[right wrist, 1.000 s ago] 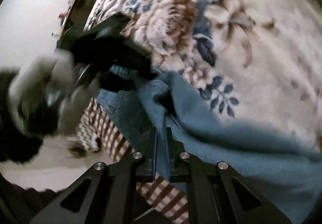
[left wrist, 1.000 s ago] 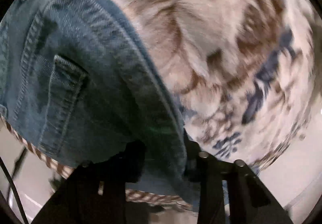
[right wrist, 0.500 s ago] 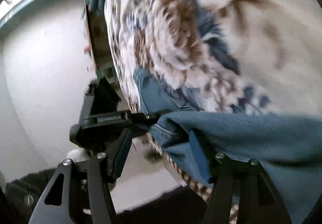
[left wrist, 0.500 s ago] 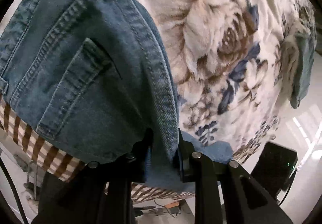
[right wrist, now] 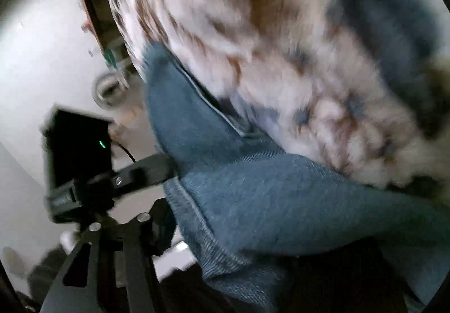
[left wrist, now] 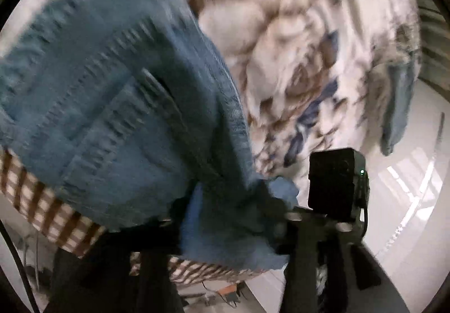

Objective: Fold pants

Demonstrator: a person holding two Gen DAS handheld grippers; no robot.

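Blue denim jeans (left wrist: 112, 105) lie on a floral blanket, with the waistband and a back pocket in the left wrist view. My left gripper (left wrist: 225, 217) points down at their near edge. Its jaws are opening, and a bunched denim fold sits loosely between them. In the right wrist view the jeans (right wrist: 281, 200) drape across the lower frame and over my right gripper (right wrist: 225, 228). That gripper stands open; only its left finger (right wrist: 118, 242) shows, the other is under the cloth. The left gripper (right wrist: 166, 164) reaches into the denim from the left there.
The floral blanket (left wrist: 309, 45) covers the bed, and a brown checked sheet (left wrist: 42, 200) shows along the near edge. Another blue cloth (left wrist: 396, 105) hangs at the bed's far side. Pale floor (left wrist: 407, 228) lies to the right. The right gripper's black camera box (left wrist: 334, 180) is close beside the left fingers.
Both grippers went from a tight pinch on the denim edge to spread jaws. The right gripper sank and rolled, ending close beside the left. The left view tilted up slightly.
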